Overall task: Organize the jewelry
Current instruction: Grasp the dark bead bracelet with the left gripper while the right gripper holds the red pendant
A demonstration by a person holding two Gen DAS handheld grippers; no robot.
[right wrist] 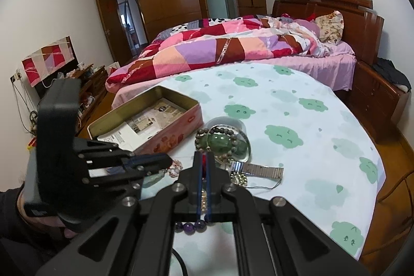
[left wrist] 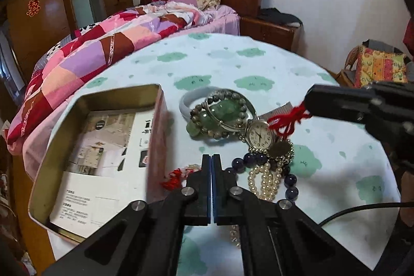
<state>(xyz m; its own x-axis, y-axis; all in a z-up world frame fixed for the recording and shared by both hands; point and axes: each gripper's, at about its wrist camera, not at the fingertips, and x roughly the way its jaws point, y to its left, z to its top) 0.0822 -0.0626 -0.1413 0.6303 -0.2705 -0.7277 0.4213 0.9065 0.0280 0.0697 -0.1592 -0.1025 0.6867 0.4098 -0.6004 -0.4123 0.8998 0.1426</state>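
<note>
While the left gripper point(left wrist: 211, 159) hovers low over the table point(left wrist: 258, 63) with its blue-padded jaws pressed together and nothing between them, the right gripper point(right wrist: 204, 159) pinches a red cord point(left wrist: 287, 120) whose looped strands hang from its tip above the jewelry pile. An open metal tin point(left wrist: 160, 125) sits on the left part of the table, lined with a printed leaflet point(left wrist: 103, 159) and holding no jewelry. Just to the right of the tin lies the pile: a pale grey bangle point(left wrist: 186, 98) at the far side, a bracelet of mottled brown-green beads point(left wrist: 227, 94) overlapping green jade-like stones point(left wrist: 222, 109), and a thin silver bangle point(left wrist: 233, 124) crossing them. A wristwatch point(left wrist: 258, 137) with a white dial and a metal mesh strap point(right wrist: 261, 169) rests at the near right of this cluster, touching a round bronze-coloured pendant point(left wrist: 280, 147). Nearer the left gripper, a pearl strand point(left wrist: 266, 180) and a string of dark purple beads point(left wrist: 289, 180) lie tangled together. A small red tassel point(left wrist: 174, 177) with pale beads lies between the tin and the left gripper's fingers. The red cord appears to lead down to the pendant, though blur makes this uncertain. Green cloud shapes pattern the tablecloth, and a bed point(left wrist: 90, 48) with a patchwork quilt stands behind the table.
</note>
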